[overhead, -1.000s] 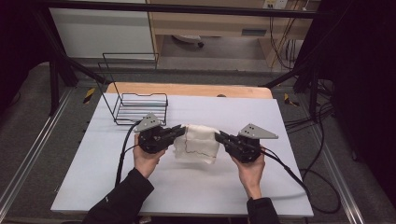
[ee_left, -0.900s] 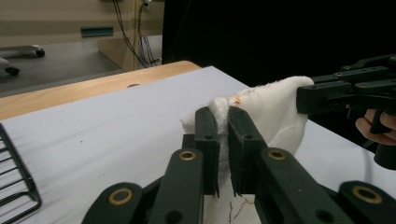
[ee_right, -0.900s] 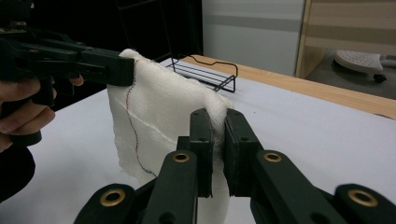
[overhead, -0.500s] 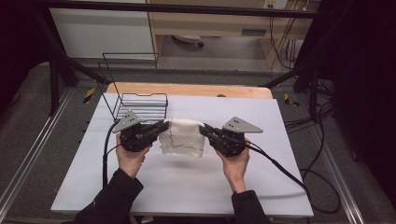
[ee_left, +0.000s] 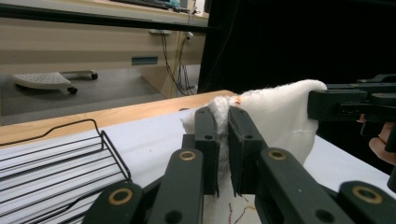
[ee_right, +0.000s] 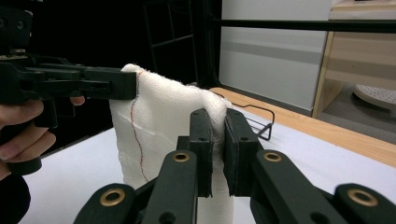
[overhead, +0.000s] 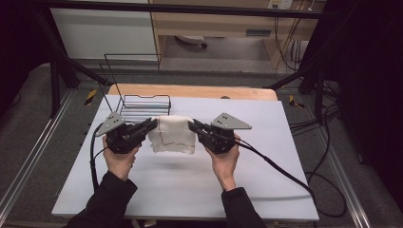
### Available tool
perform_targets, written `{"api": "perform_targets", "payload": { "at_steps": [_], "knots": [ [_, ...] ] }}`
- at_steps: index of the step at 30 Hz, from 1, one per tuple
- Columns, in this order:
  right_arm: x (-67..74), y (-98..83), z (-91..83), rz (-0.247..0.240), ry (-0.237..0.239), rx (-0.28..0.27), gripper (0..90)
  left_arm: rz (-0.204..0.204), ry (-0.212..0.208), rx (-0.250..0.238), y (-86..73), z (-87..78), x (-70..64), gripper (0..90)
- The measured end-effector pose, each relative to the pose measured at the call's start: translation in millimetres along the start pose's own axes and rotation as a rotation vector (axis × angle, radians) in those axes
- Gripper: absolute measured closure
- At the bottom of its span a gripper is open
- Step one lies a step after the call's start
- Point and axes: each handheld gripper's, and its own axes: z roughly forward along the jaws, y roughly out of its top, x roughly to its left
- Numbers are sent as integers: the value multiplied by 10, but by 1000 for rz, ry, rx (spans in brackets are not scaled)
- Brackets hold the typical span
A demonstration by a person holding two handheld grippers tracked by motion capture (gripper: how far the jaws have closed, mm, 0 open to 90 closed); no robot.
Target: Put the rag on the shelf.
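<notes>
Both grippers are clamped on one white cloth (overhead: 172,134), jaws nearly closed with only fabric between them: left gripper (overhead: 151,124) pinches the cloth's left upper corner, right gripper (overhead: 192,126) the right upper corner. Table (overhead: 180,190), covered in white, lies below. Wire rack (overhead: 142,102) stands at the table's far left, just behind the cloth. Cloth hangs between the two grippers, lifted clear of the table surface, casting a shadow beneath it. A thin red thread line (ee_right: 135,135) runs down its face.
</notes>
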Motion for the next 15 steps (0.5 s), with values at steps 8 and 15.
{"api": "perform_targets", "payload": {
  "at_steps": [8,15],
  "knots": [
    [138,118,181,-14,12,-39,832,-5,38,-49,79,-148,107,826],
    [213,196,305,-24,14,-61,832,-6,62,-83,131,-268,207,826]
  ]
}}
